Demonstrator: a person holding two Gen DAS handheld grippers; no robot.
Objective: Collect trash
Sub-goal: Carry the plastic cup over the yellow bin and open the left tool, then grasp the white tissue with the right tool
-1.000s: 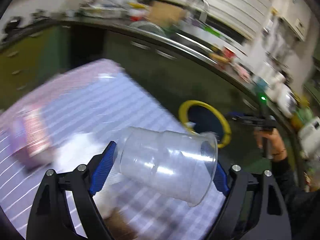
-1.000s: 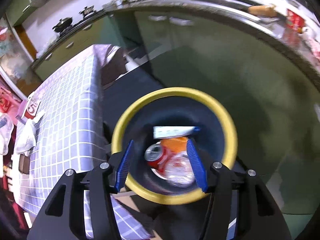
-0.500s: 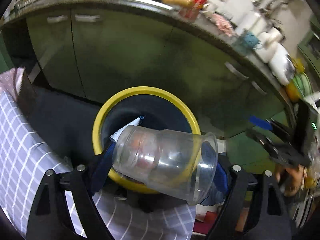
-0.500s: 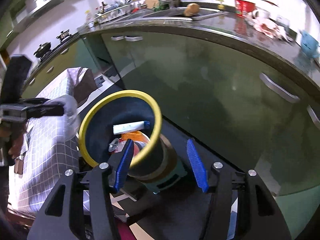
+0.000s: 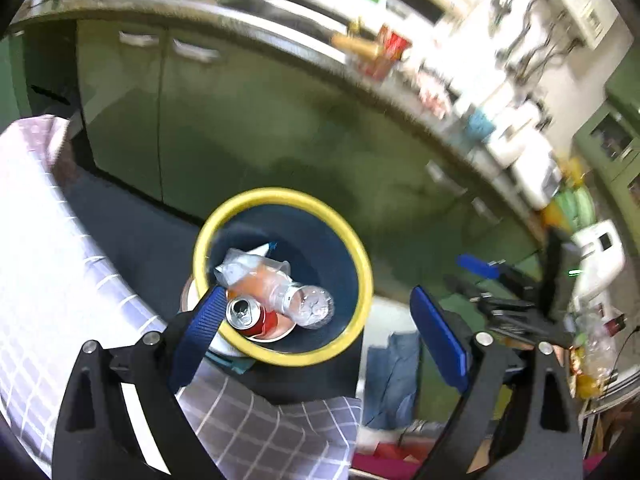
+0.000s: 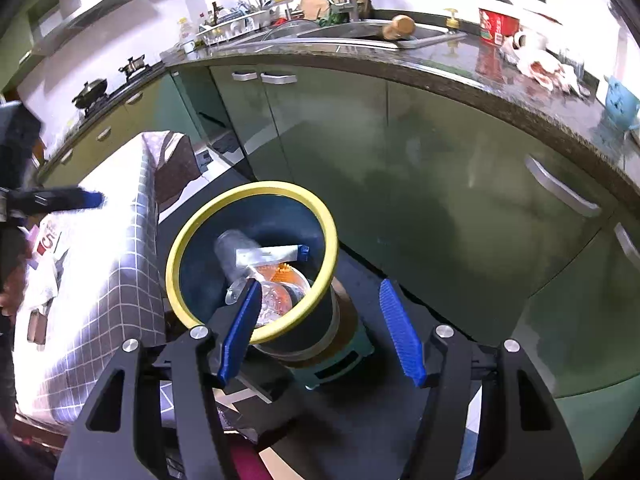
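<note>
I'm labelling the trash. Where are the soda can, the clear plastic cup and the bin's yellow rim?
soda can (image 5: 245, 313): left wrist view, on its silver top.
clear plastic cup (image 5: 305, 304): left wrist view, on its base end.
yellow rim (image 5: 362, 258): left wrist view, on the ring's right side.

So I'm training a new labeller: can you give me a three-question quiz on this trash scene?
1. True or false: the left gripper holds the clear cup.
2. What colour is the bin rim?
3. The red can lies: A) on the table B) in the bin C) on the counter.

Key: 1 false, its jaws have just been opening with nothing between them, and the cup is in the bin; 2 yellow; 3 B.
</note>
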